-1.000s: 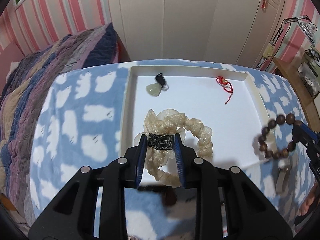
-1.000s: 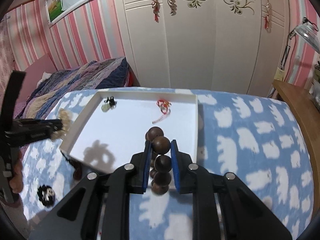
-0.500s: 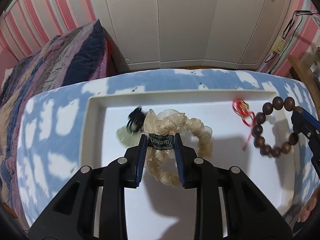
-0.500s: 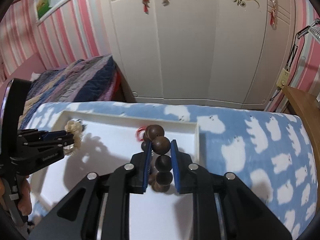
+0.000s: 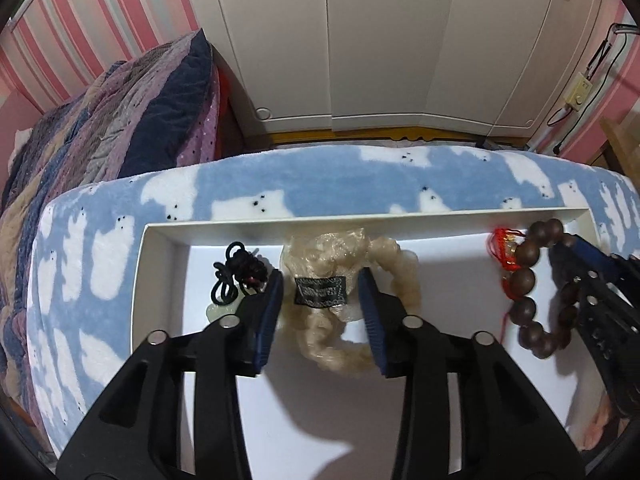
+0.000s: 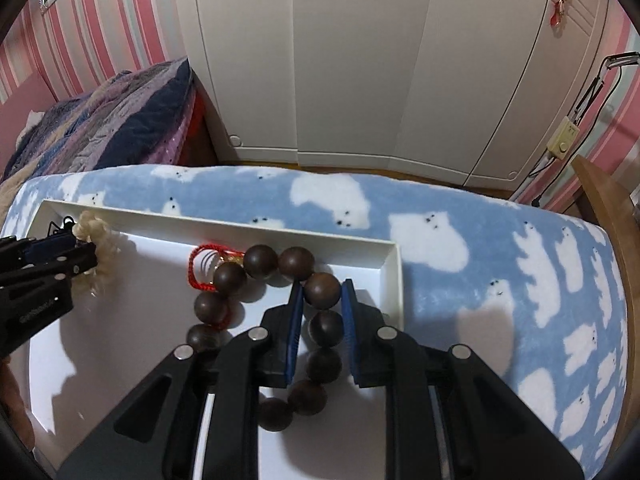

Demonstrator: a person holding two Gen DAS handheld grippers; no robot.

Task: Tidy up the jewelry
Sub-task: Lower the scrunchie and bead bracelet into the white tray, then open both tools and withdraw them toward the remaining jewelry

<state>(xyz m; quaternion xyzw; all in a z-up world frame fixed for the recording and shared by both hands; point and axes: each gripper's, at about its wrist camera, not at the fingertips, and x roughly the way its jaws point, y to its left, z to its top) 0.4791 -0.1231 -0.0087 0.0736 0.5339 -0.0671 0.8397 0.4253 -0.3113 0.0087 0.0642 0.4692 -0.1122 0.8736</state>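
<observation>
A white tray [image 5: 160, 280] lies on a blue cloud-print cloth. My left gripper [image 5: 320, 296] has its jaws spread wide around a cream scrunchie [image 5: 344, 276] with a black label; the scrunchie rests in the tray. A jade pendant on black cord [image 5: 236, 276] lies just left of it. My right gripper [image 6: 320, 300] stands around a brown wooden bead bracelet [image 6: 260, 262] with its jaws slightly parted; the bracelet lies in the tray's far right corner beside a red string charm [image 6: 200, 272]. The bracelet [image 5: 524, 280] and charm [image 5: 502, 248] also show in the left wrist view.
The tray [image 6: 394, 280] has a raised rim. A quilted bed [image 5: 100, 128] is at the left and white wardrobe doors [image 5: 332, 40] stand behind. A wooden desk edge [image 6: 608, 216] is at the right.
Both grippers moved forward over the tray and lowered. The left jaws opened and let go of the scrunchie. The right jaws parted and the bracelet now lies on the tray.
</observation>
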